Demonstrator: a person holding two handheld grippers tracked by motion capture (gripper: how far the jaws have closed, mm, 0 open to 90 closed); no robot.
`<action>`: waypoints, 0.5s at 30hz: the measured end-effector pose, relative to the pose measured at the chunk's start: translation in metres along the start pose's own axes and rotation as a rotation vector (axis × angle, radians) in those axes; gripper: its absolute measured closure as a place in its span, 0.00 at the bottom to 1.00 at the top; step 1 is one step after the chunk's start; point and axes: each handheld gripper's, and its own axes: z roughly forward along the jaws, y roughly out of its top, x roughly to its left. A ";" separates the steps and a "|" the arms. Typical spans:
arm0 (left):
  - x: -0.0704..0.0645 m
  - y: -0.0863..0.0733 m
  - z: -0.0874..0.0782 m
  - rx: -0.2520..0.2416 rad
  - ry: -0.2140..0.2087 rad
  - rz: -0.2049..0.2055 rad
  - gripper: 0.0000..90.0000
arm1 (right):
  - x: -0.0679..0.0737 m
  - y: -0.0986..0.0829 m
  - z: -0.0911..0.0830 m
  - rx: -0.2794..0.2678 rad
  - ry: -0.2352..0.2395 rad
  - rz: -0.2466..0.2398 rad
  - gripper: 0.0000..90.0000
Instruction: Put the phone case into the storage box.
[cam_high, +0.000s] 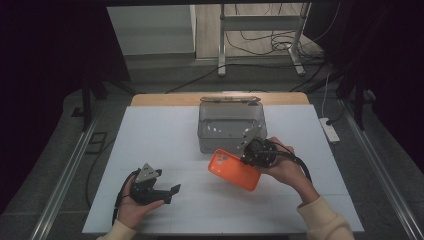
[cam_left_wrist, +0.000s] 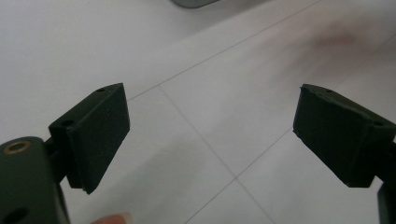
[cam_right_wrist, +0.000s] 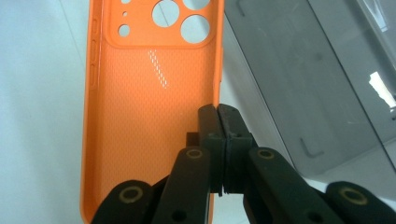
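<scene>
right tongs (cam_right_wrist: 218, 122): closed on the long side edge of the orange phone case (cam_high: 234, 169), jaws pressed together over its wall in the right gripper view.
phone case: held just above the white tabletop (cam_high: 165, 135), tilted, hollow inside facing the right gripper's camera, camera cut-outs at the far end; it sits just in front of the bin.
bin: clear grey plastic container (cam_high: 230, 127), upright near the tabletop's far middle, right beside the case and the right hand (cam_high: 285, 165).
left tongs (cam_left_wrist: 210, 135): wide open, nothing between the jaws, bare tabletop under them.
left hand (cam_high: 134, 202): near the tabletop's front left, well apart from the case, its gripper pointing right.
</scene>
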 end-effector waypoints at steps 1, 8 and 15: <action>-0.001 0.001 -0.001 -0.006 -0.008 -0.002 0.12 | 0.001 0.001 0.000 -0.001 0.002 -0.001 0.99; -0.006 0.006 0.001 0.001 -0.043 -0.004 0.12 | 0.004 0.003 0.001 -0.009 0.005 -0.009 0.99; -0.007 0.010 0.001 -0.003 -0.056 -0.017 0.13 | 0.006 0.004 0.002 -0.001 0.000 -0.014 0.99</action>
